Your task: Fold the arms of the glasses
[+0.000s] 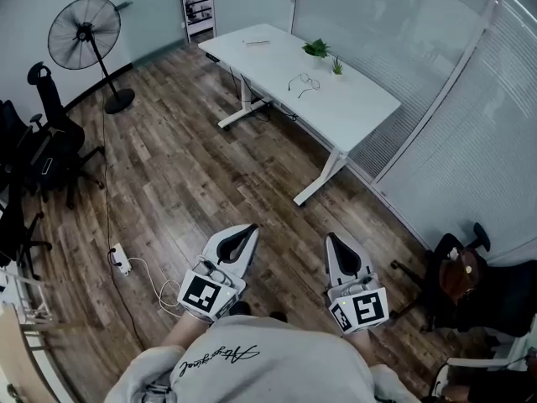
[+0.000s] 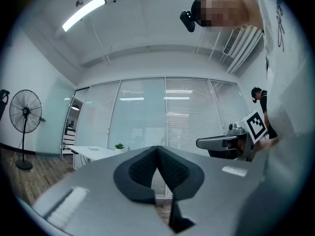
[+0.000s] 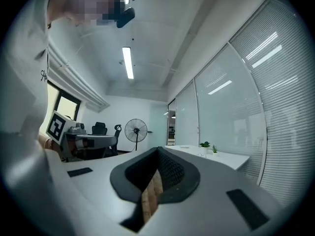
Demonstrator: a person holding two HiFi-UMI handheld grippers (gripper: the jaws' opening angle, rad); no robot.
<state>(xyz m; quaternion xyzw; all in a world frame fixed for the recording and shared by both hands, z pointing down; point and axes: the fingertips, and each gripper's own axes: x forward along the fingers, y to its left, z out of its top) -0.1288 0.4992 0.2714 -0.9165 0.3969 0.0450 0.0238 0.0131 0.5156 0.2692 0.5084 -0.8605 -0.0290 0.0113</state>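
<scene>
Head view: the glasses (image 1: 304, 82) are lying on the white table (image 1: 361, 112) across the room, near the little plants (image 1: 317, 49), arms looking unfolded from here but too small to be sure. Both the left gripper (image 1: 248, 232) and the right gripper (image 1: 331, 240) are held close to the body over the wood floor, well apart from the table, so the step in hand is really just the walk-up. Left gripper view: its pads are pressed together with nothing between them, and it's looking level at the table's far end. Right gripper view: same deal, pads shut and empty, table off to the right, glasses barely a speck there. My take: get close first, open both before reaching, pin the frame front lightly with one, and nudge each arm inward near its hinge with the other. Thin wire frames like these probably slide and bend easily, so go gentle.
</scene>
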